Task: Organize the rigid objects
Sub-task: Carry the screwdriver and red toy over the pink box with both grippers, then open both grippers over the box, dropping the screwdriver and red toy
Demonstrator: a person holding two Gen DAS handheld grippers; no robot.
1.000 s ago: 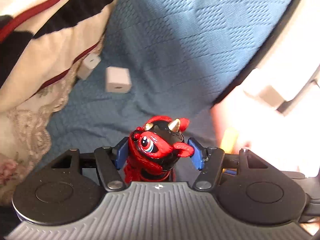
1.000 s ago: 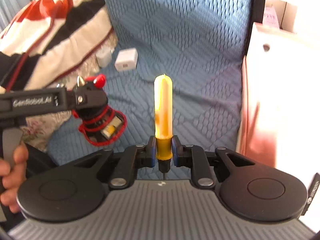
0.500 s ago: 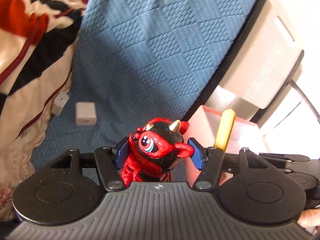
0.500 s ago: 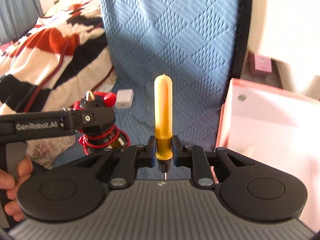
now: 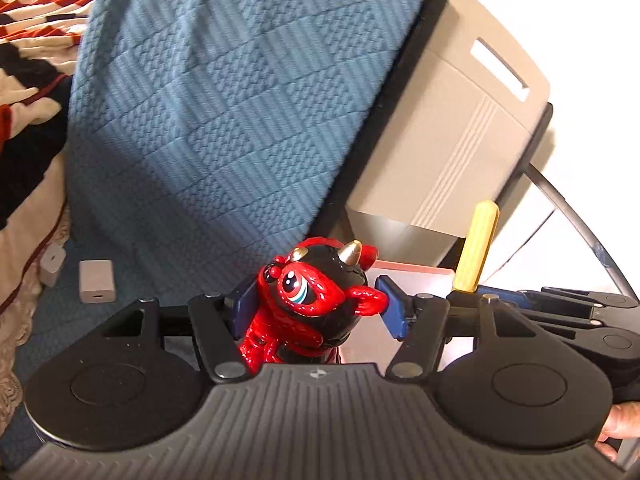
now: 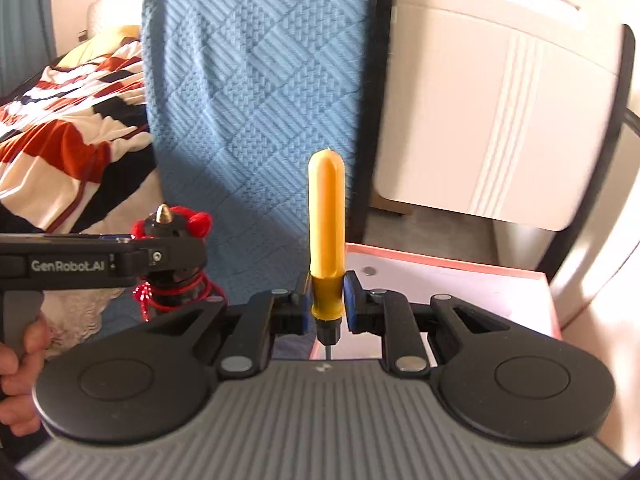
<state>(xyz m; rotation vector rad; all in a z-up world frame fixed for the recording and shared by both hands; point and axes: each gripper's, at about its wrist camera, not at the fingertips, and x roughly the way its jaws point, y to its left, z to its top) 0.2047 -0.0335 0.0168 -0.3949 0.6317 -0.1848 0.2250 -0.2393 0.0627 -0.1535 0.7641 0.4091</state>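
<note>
Left wrist view is filled mostly by the blue quilted textured bedspread [image 5: 224,120], with a grey-beige plastic panel with a slot handle [image 5: 452,120] past its right edge and a pink shallow rectangular box [image 6: 460,280] lower down beside that edge. Near the bedspread's left edge lie two small white cube-shaped chargers [image 5: 96,281], just beside a striped red, black and cream blanket [image 5: 24,80].

The left gripper [image 5: 318,307] is pinching a glossy red and black horned toy figure with one large eye [image 5: 316,300]; its blue pads [image 5: 392,306] press the head from both sides, so the figure sits upright between the tongs, held in the air above the bedspread's near right corner. It looks like hard, light plastic, stiff but slick (the glaze catches the light), and I judge the round head a slippery hold; the horns and thin red limbs seem the breakable parts, so the body is the better place to take it.

The right gripper [image 6: 327,300] is closed on a yellow-handled screwdriver with a rounded end [image 6: 326,220], clamped low on the handle near the collar, the handle standing upright beyond the fingers and the metal shaft pointing back toward the camera. Stiff and light, it should stay put; it hangs over the pink box's near left corner.
</note>
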